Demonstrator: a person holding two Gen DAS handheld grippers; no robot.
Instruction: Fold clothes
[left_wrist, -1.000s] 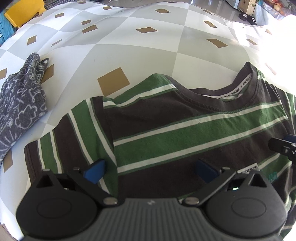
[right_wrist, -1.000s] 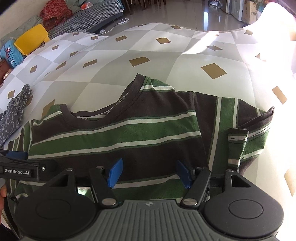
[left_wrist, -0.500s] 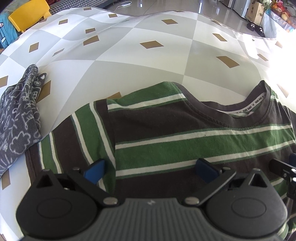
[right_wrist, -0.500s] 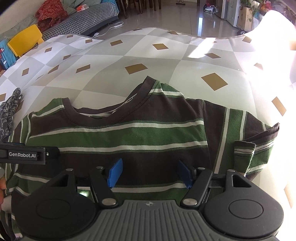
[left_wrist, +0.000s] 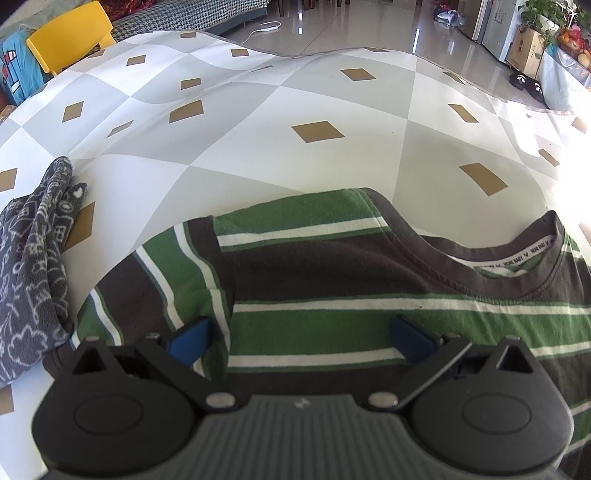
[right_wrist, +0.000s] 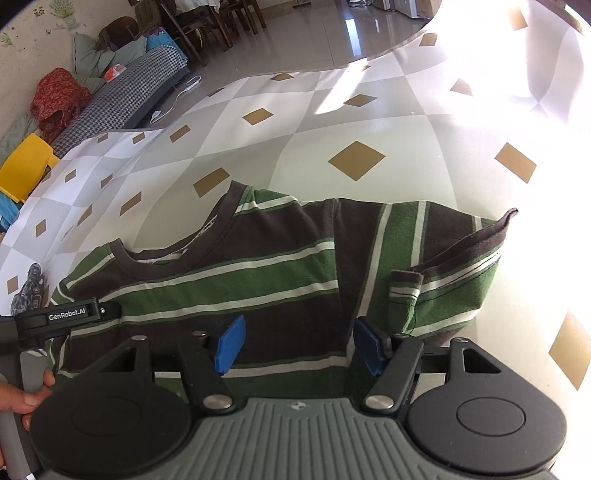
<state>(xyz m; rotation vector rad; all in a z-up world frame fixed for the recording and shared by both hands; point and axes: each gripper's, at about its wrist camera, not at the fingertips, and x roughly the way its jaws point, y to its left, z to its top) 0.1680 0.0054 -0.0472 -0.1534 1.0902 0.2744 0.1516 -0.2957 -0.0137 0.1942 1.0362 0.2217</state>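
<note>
A brown, green and white striped T-shirt (left_wrist: 369, 325) lies flat on the checked tablecloth (left_wrist: 258, 155), front up, its collar (left_wrist: 517, 266) toward the far side. My left gripper (left_wrist: 301, 341) hovers open over the shirt's left shoulder and sleeve seam, and its blue pads (left_wrist: 188, 343) grip no cloth. In the right wrist view the same shirt (right_wrist: 258, 280) has its right sleeve (right_wrist: 447, 280) folded partly inward. My right gripper (right_wrist: 300, 345) stands open above the chest, nothing between its pads (right_wrist: 231, 343). The left gripper's black body (right_wrist: 66, 316) shows at the left, with a hand (right_wrist: 22, 400) on its handle.
A grey patterned garment (left_wrist: 33, 266) lies crumpled left of the shirt, touching its sleeve. A yellow chair (left_wrist: 70, 33) and a houndstooth sofa (right_wrist: 122, 99) stand beyond the table's far edge. Strong sunlight washes out the table's right side (right_wrist: 535, 184).
The left view has drawn back, so the shirt sits lower in frame and more tablecloth shows. The right view has rolled and slid right, tilting the shirt. Both grippers stay open.
</note>
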